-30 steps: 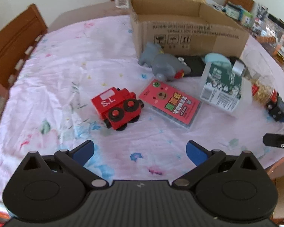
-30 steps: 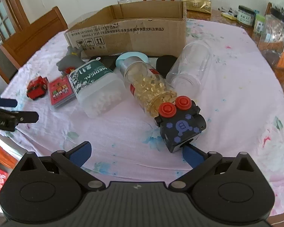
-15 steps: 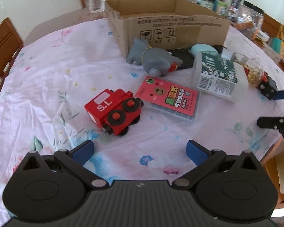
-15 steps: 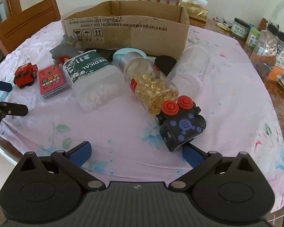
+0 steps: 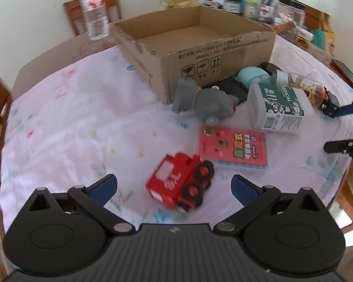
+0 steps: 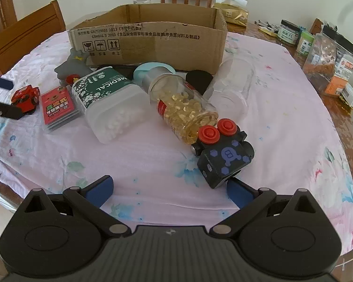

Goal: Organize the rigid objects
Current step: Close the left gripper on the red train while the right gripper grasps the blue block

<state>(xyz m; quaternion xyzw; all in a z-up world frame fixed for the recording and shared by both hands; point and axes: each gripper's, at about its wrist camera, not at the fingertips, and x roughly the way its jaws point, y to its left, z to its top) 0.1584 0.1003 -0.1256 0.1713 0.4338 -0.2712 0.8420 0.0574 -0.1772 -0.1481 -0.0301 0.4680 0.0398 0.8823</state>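
jaws on your left gripper (image 5: 174, 185) stand wide apart and hold nothing, with the red toy train (image 5: 180, 185) lying on the floral tablecloth (image 5: 70, 122) right between the two blue pads, touching neither; it looks blurred in the left wrist view. just beyond it lies the pink card pack (image 5: 233, 146), and past that the grey plush elephant (image 5: 204, 102) rests against the front wall of the open cardboard box (image 5: 214, 54). moving right, the medical bottle of white tablets (image 6: 108, 104) lies on its side, then the jar of yellow capsules (image 6: 183, 110), also on its side, with a clear empty jar (image 6: 233, 84) just beside it. your right gripper (image 6: 169, 188) is spread open too and grips nothing; the black toy engine with red wheels (image 6: 223, 154) sits tilted, its near corner at your right pad (image 6: 237, 191), though you cannot tell whether they touch. further right, jars and packets (image 6: 327, 54) crowd the bare wooden table edge.
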